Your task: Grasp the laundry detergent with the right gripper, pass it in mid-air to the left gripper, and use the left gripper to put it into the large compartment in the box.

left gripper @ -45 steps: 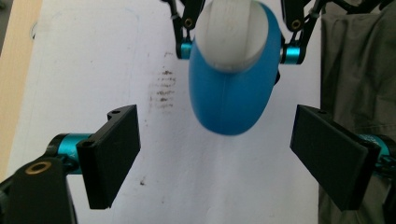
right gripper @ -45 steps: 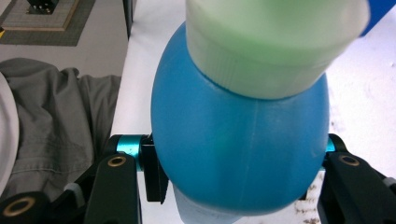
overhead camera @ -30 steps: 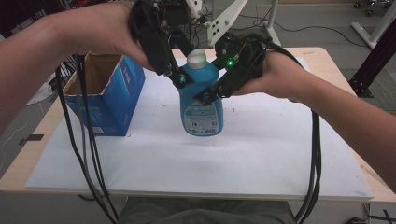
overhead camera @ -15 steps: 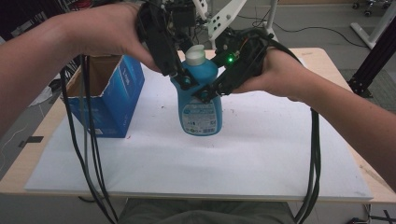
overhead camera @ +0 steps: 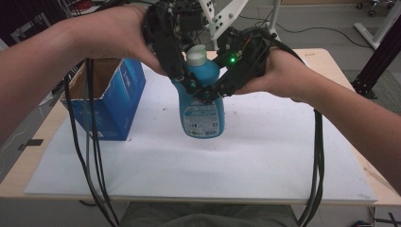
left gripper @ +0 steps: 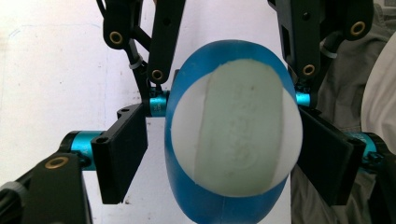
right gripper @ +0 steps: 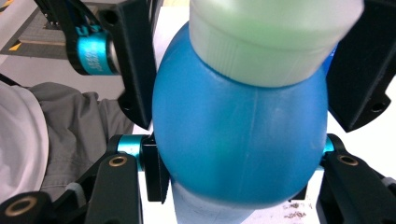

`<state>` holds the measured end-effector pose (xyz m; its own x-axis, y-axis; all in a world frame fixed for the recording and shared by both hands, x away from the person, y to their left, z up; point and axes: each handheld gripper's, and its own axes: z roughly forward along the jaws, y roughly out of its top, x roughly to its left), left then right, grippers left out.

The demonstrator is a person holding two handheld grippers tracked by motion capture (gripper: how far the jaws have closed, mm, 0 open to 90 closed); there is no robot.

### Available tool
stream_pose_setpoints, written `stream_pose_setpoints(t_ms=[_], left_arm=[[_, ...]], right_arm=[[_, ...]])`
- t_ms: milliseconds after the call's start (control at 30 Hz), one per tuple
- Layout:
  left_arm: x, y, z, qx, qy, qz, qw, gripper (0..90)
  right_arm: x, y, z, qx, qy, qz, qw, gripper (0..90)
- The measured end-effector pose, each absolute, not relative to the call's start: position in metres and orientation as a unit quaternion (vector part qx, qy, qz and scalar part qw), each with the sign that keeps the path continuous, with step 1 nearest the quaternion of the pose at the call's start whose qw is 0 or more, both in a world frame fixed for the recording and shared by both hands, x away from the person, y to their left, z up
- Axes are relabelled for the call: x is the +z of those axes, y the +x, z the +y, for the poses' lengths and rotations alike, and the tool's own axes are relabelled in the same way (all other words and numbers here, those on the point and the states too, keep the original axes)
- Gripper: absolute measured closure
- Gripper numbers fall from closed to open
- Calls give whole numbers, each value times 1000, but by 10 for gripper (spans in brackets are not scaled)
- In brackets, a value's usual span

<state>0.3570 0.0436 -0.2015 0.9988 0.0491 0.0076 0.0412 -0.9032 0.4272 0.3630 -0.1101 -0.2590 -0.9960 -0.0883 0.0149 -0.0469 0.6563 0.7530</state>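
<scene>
The blue bottle (overhead camera: 202, 106) stands upright on the white mat (overhead camera: 265, 156), just right of the open blue carton (overhead camera: 111, 101), and both grippers are at its top. The right gripper (overhead camera: 208, 93) is clamped on the bottle's shoulder below the cap; in the right gripper view its jaws press the blue body from both sides, steadying it. The left gripper (overhead camera: 182, 80) comes down over the white cap (left gripper: 233, 135), and its jaws have just been closing with the cap between them. In the left gripper view the right jaw seems to meet the cap's side while a sliver of gap shows at the left one, though the close, blurred view leaves this uncertain. The step in hand looks like taking hold of the cap, probably to unscrew it. To do it well, the left jaws should close squarely on the cap's ridged side, centred so neither pad rides onto the rounded top, and only then turn. The right grip should stay firm and low so the bottle neither spins nor tips.
</scene>
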Motion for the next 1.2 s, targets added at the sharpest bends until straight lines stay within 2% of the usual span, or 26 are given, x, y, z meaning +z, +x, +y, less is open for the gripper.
stream_pose_setpoints(t_ms=[67,1200], left_arm=[[-201,357,43,6,975,23,219,254],[-204,357,42,-11,976,27,217,336]], right_arm=[[-259,363,-110,-412,36,-910,26,461],[-260,362,-110,-401,34,-915,26,460]])
